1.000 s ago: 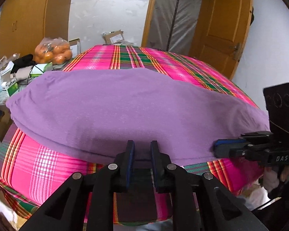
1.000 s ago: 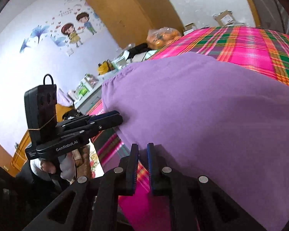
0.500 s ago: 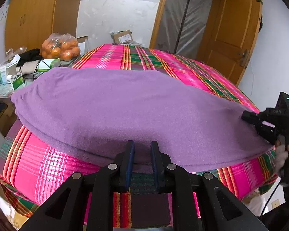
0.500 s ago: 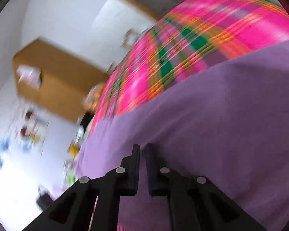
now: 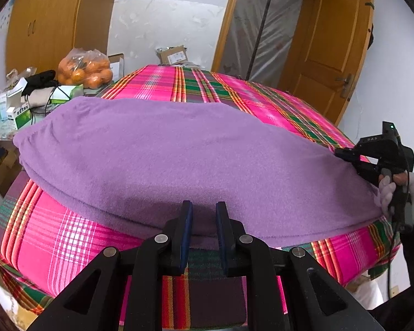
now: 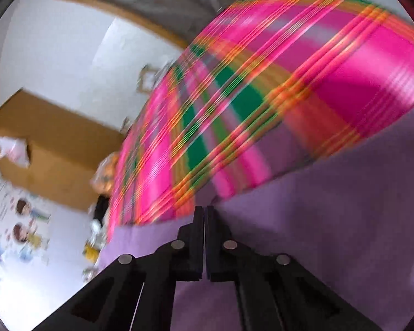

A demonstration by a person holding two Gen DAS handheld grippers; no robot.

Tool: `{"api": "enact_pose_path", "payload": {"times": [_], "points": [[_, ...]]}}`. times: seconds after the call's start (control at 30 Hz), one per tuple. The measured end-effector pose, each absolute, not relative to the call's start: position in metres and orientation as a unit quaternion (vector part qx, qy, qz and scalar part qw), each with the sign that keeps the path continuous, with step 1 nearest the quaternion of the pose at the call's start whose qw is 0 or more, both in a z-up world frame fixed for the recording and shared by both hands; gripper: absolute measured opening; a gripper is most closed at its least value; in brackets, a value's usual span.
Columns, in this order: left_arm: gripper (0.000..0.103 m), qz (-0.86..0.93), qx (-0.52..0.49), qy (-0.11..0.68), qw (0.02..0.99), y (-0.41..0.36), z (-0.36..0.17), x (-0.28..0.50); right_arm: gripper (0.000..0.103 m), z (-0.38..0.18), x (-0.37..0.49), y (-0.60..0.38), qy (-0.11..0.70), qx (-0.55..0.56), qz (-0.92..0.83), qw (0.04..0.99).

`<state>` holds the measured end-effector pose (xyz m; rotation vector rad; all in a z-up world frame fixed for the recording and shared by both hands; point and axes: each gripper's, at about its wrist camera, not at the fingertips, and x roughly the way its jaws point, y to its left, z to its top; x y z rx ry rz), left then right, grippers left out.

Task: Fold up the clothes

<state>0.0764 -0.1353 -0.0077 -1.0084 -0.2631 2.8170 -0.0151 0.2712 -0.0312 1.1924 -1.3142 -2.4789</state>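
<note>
A purple garment (image 5: 179, 151) lies spread wide across a bed with a pink and green plaid cover (image 5: 234, 93). My left gripper (image 5: 204, 207) hovers at the garment's near hem. Its jaws are a little apart, the flat hem shows between them, and the pads do not press on it. My right gripper (image 5: 338, 154), held by a white-gloved hand (image 5: 411, 193), points at the garment's far right corner. In the blurred right wrist view its jaws (image 6: 204, 209) are closing to shut, with the tips at the line where the garment (image 6: 331, 220) meets the plaid cover (image 6: 262, 96). No cloth shows between the pads.
Left of the bed, a cluttered side table holds a bag of oranges (image 5: 84, 69) and small boxes (image 5: 16, 110). A cardboard box (image 5: 174, 55) sits beyond the far edge. A wooden door (image 5: 334, 55) stands open at back right and a wardrobe (image 5: 55, 22) at back left.
The right gripper left the garment's near right hem, swung to its far right corner, rolled over, and its jaws came together. The left gripper stayed at the near hem with the same small gap.
</note>
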Motion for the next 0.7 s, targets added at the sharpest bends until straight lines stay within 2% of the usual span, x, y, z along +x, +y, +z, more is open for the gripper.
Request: {"api": "enact_pose_path", "payload": {"times": [0.17, 0.3, 0.4, 0.7], "points": [[0.017, 0.936, -0.335, -0.086, 0.071, -0.135, -0.008, 0.074, 0.000, -0.031, -0.006, 0.292, -0.413, 0.379, -0.828, 0.003], [0.017, 0.935, -0.337, -0.090, 0.072, -0.136, -0.007, 0.074, 0.014, -0.021, 0.012, 0.278, -0.376, 0.369, -0.849, 0.052], [0.017, 0.935, -0.336, -0.092, 0.066, -0.139, -0.006, 0.074, 0.014, -0.018, 0.022, 0.254, -0.331, 0.374, -0.859, 0.109], [0.017, 0.935, -0.333, -0.119, -0.029, -0.192, -0.005, 0.073, 0.015, -0.001, 0.028, 0.203, -0.205, 0.369, -0.891, 0.168]]}}
